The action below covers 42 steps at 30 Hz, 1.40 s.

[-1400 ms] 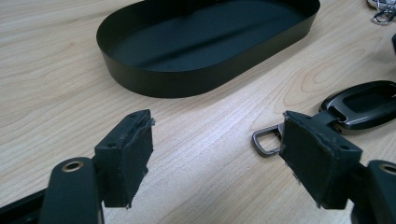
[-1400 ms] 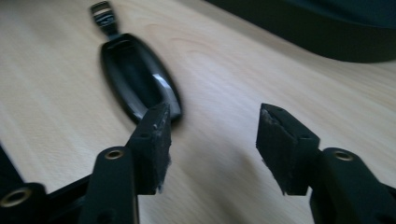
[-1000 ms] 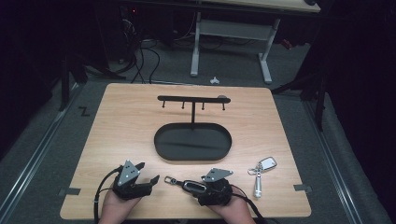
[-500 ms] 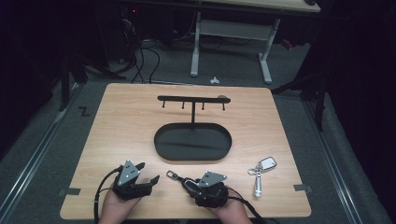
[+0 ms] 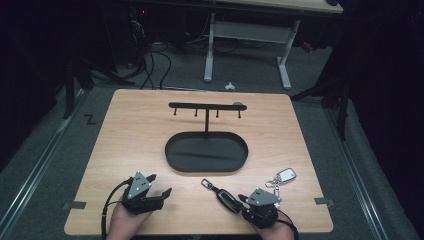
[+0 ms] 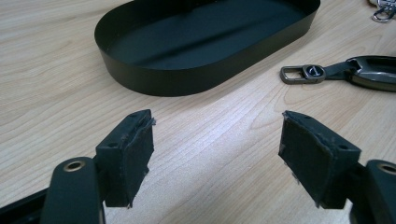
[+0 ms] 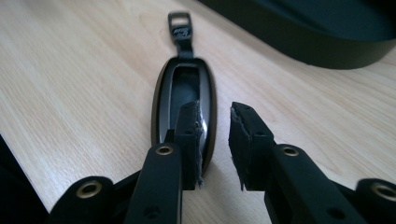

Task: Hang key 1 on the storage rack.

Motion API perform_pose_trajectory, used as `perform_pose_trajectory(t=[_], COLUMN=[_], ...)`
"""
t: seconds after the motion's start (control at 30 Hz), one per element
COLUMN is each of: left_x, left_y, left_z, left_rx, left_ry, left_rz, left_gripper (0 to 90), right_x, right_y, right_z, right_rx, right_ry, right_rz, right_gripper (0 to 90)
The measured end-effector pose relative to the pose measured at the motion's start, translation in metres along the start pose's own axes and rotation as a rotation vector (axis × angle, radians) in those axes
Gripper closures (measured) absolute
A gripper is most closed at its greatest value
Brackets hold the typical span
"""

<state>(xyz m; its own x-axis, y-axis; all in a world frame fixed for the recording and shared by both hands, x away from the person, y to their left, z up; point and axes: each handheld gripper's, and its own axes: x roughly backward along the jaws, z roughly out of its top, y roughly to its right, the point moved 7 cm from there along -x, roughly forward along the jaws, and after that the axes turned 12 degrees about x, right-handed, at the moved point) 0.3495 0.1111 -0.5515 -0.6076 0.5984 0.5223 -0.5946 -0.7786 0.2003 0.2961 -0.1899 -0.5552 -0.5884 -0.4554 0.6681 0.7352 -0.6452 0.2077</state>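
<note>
Key fob (image 5: 227,199) flat on table (image 5: 125,145), lower centre of high view, just off right gripper (image 7: 215,122); jaws have just been closing, narrow gap, nothing clamped, fob beside left pad; left gripper (image 6: 217,140) wide apart, empty. Probably light, rigid, glossy, slippery; best pinched across the long sides.

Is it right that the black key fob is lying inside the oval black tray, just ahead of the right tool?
Not quite. The black key fob lies on the bare wooden table, outside the oval black tray, just ahead of the right tool. The high view shows it.
</note>
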Motion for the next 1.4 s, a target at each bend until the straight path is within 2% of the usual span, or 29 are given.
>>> perform_pose_trajectory(t=[0.1,0.13,0.17,0.2,0.23,0.27,0.4,0.43,0.5,0.57,0.73,0.9,0.93,0.97,1.0,1.03,1.07,1.13,1.23,1.27,1.4], left_x=[0.000,-0.001,-0.001,-0.001,-0.001,-0.002,0.000,0.000,0.001,0.001,0.003,0.002,0.001,0.001,0.001,0.001,0.001,0.000,0.000,0.000,0.000], left_y=[0.001,0.001,0.001,0.001,0.001,0.001,0.001,0.001,0.001,0.000,0.001,0.000,0.001,0.001,0.001,0.001,0.002,0.003,0.003,0.003,0.003], left_z=[0.000,0.000,0.000,0.000,0.000,-0.001,-0.001,-0.001,-0.001,-0.002,-0.002,-0.001,-0.001,-0.001,0.000,0.000,0.001,0.001,0.002,0.002,0.002], left_rx=[-0.002,-0.002,-0.002,-0.002,-0.002,-0.002,-0.008,-0.008,-0.006,-0.004,-0.006,-0.004,-0.003,-0.003,-0.002,-0.002,-0.005,-0.007,-0.007,-0.008,-0.010], left_ry=[-0.001,-0.001,-0.001,-0.002,-0.002,-0.004,-0.005,-0.005,-0.003,-0.003,-0.002,0.000,0.001,0.001,0.003,0.003,0.003,0.002,0.003,0.003,0.002], left_rz=[0.001,-0.001,-0.001,-0.002,-0.002,-0.003,-0.002,-0.002,0.000,0.001,0.005,0.003,0.001,0.001,-0.003,-0.003,-0.004,-0.008,-0.009,-0.010,-0.008], left_gripper=[26.5,26.4,26.5,26.4,26.5,26.4,26.4,26.5,26.5,26.4,26.4,26.5,26.4,26.4,26.4,26.4,26.4,26.4,26.4,26.4,26.5], right_x=[0.004,0.004,0.004,0.000,0.000,-0.010,-0.032,-0.032,-0.041,-0.041,-0.037,-0.030,-0.025,-0.025,-0.019,-0.019,-0.012,-0.007,-0.003,-0.002,-0.002], right_y=[0.004,0.004,0.004,0.002,0.002,-0.003,-0.010,-0.010,-0.012,-0.013,-0.012,-0.003,0.004,0.004,0.012,0.012,0.018,0.023,0.026,0.027,0.026], right_z=[0.004,0.008,0.008,0.011,0.011,0.013,0.016,0.016,0.012,0.011,0.009,0.001,-0.006,-0.006,-0.013,-0.013,-0.020,-0.027,-0.031,-0.032,-0.028], right_rx=[-0.026,-0.059,-0.059,-0.078,-0.078,-0.075,-0.041,-0.041,-0.031,-0.028,-0.026,-0.044,-0.062,-0.062,-0.089,-0.089,-0.112,-0.123,-0.140,-0.168,-0.179], right_ry=[0.027,0.050,0.050,0.056,0.056,0.039,-0.020,-0.020,-0.063,-0.056,-0.073,-0.084,-0.089,-0.089,-0.097,-0.097,-0.102,-0.112,-0.113,-0.102,-0.079], right_rz=[0.003,0.017,0.017,0.032,0.032,0.040,0.035,0.035,0.052,0.047,0.038,0.020,0.000,0.000,-0.018,-0.018,-0.034,-0.051,-0.049,-0.035,-0.013], right_gripper=[68.8,59.1,59.1,47.9,47.9,40.5,34.1,34.1,37.1,48.5,49.0,49.0,49.0,49.0,49.0,49.0,49.0,48.9,48.7,48.3,43.1])
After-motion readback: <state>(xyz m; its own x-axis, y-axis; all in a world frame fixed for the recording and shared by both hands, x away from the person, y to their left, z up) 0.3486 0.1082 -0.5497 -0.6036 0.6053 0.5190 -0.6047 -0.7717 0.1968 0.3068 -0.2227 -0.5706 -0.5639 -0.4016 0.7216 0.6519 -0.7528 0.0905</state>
